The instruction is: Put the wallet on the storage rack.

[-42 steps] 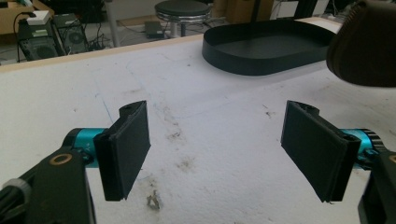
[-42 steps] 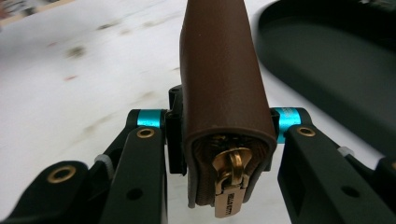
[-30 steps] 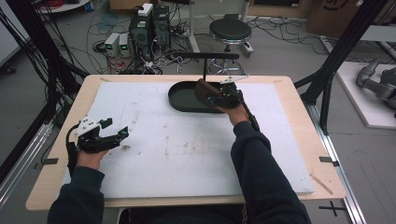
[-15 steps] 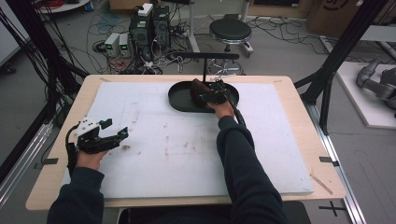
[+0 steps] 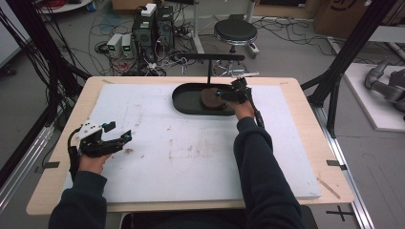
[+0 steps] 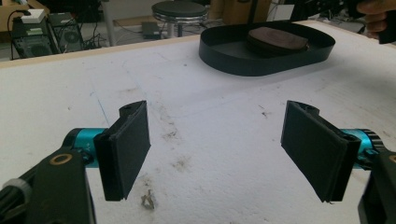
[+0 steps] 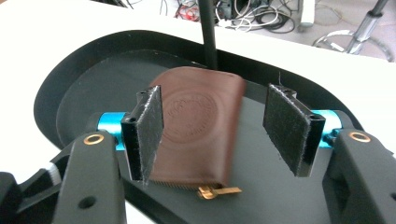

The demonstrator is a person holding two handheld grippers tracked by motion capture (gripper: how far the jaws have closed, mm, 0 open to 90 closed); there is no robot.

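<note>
A brown leather wallet [image 7: 198,130] lies flat in the black oval tray [image 7: 70,93], a gold zip pull [image 7: 215,191] showing at its near edge. My right gripper [image 7: 212,100] hovers open just over the wallet's near end, one pad on each side and neither touching it. In the high view the right gripper [image 5: 224,95] sits at the right end of the tray [image 5: 184,102], beside the wallet [image 5: 210,98]. My left gripper [image 5: 119,131] rests open near the table's left edge, with nothing between its pads [image 6: 128,144]. The tray [image 6: 233,63] and wallet [image 6: 278,39] lie far ahead of it.
A thin black post [image 7: 208,37] rises behind the tray and carries a crossbar [image 5: 210,57]. A stained white sheet [image 5: 191,152] covers the wooden table [image 5: 305,124]. Beyond the far edge are a stool [image 5: 235,31], electronics boxes [image 5: 150,24] and cables.
The right gripper carried the wallet over the tray, opened and let it go. It has drawn back slightly to the right. The left gripper has stayed put.
</note>
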